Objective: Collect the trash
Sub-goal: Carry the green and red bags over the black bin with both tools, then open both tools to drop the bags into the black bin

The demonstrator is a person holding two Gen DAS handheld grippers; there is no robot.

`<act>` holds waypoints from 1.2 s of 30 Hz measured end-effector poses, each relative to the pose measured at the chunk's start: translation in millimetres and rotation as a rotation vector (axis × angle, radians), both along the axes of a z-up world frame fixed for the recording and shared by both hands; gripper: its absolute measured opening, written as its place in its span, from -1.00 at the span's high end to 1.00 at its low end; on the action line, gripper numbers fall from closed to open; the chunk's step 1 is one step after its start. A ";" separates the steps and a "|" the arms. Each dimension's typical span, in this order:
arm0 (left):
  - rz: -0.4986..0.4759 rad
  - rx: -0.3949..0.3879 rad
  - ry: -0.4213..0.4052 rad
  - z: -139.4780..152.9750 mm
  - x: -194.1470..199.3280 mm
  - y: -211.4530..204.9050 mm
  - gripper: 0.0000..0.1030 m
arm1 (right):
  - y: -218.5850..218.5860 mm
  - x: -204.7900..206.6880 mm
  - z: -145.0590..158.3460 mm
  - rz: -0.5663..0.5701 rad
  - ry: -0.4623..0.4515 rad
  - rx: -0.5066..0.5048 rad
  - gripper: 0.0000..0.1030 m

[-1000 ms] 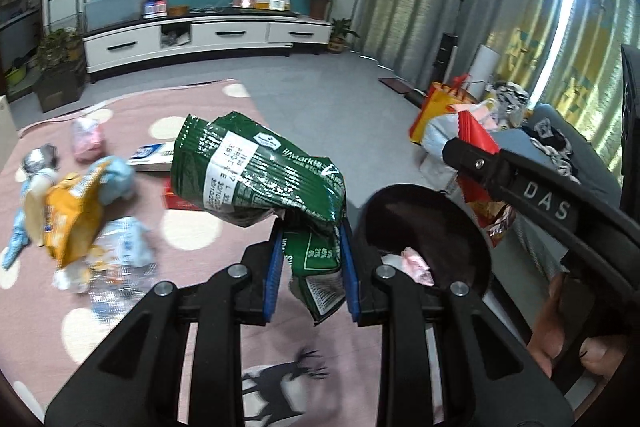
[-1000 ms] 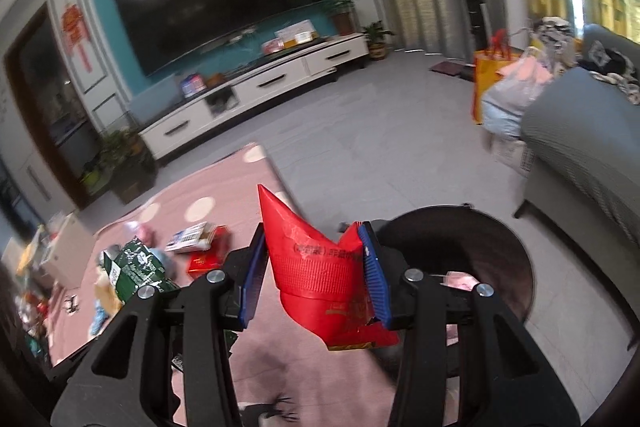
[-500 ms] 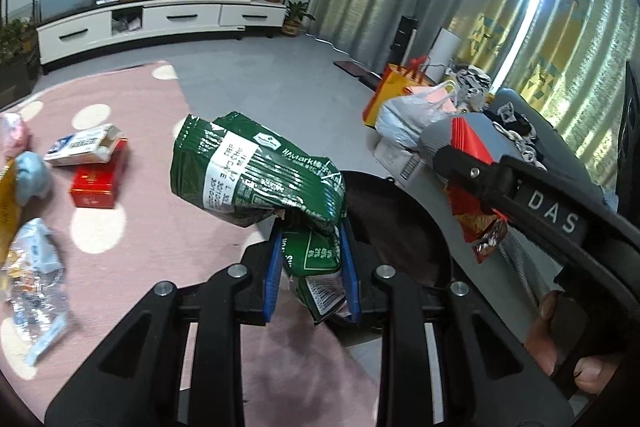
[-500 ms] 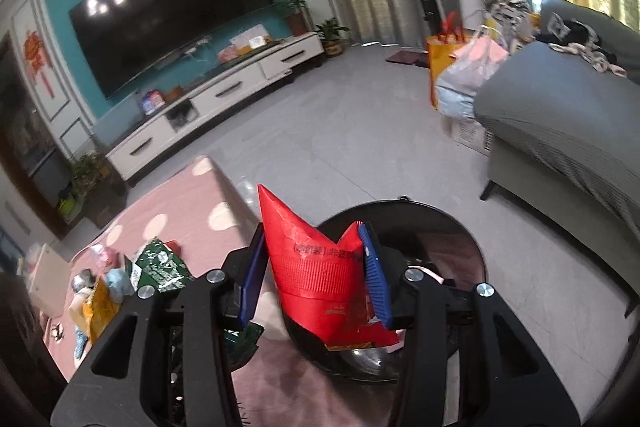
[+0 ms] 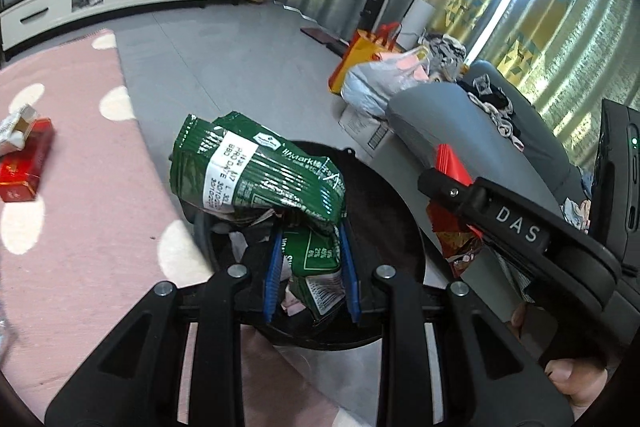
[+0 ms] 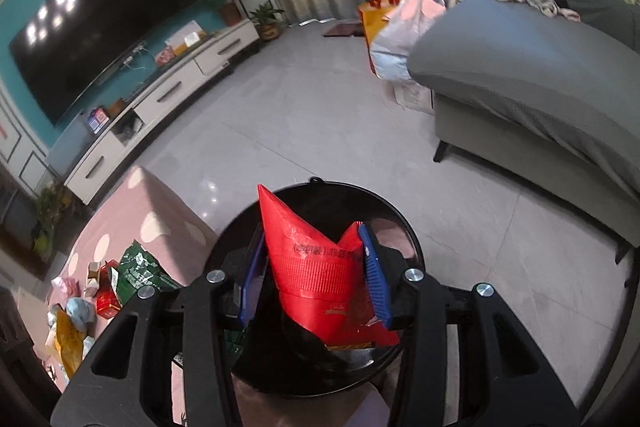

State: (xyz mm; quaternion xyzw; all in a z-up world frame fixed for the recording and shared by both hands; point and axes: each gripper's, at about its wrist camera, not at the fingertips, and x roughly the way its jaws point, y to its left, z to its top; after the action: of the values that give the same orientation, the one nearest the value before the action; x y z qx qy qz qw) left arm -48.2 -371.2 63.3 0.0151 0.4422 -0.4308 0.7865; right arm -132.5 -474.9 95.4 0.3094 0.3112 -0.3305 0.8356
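My left gripper (image 5: 310, 269) is shut on a crumpled green snack bag (image 5: 256, 175) and holds it over the round black trash bin (image 5: 384, 215). My right gripper (image 6: 314, 277) is shut on a red snack bag (image 6: 316, 263) and holds it over the same bin (image 6: 332, 201). In the left wrist view the right gripper's arm, marked DAS, crosses at the right with the red bag (image 5: 452, 163) in it. The green bag also shows in the right wrist view (image 6: 140, 269), low at the left.
The bin stands on grey floor tiles at the edge of a pink dotted rug (image 5: 80, 211). A red box (image 5: 24, 167) and several wrappers (image 6: 72, 319) lie on the rug. A grey sofa (image 6: 540, 75) and shopping bags (image 6: 396, 27) stand to the right.
Both grippers have moved right, from over the rug to over the bin, each still holding its bag. The loose wrappers have slid out of the left wrist view.
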 end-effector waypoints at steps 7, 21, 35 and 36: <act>-0.043 0.022 0.053 -15.1 4.2 -17.2 0.47 | -12.6 -1.0 -13.4 -0.033 0.032 0.036 0.12; -0.094 0.074 0.097 -35.9 -0.1 -52.4 0.47 | -29.4 -5.0 -31.2 -0.071 0.059 0.093 0.12; -0.068 0.073 0.100 -41.9 3.6 -60.2 0.17 | -30.1 -2.7 -31.8 -0.081 0.099 0.082 0.10; -0.066 0.067 0.097 -39.8 3.8 -57.2 0.04 | -29.7 -3.0 -31.2 -0.082 0.098 0.079 0.09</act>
State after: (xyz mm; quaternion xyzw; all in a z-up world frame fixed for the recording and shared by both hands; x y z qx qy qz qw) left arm -44.4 -428.3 23.6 0.0352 0.4933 -0.4415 0.7486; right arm -135.6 -504.6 64.2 0.3381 0.3515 -0.3663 0.7924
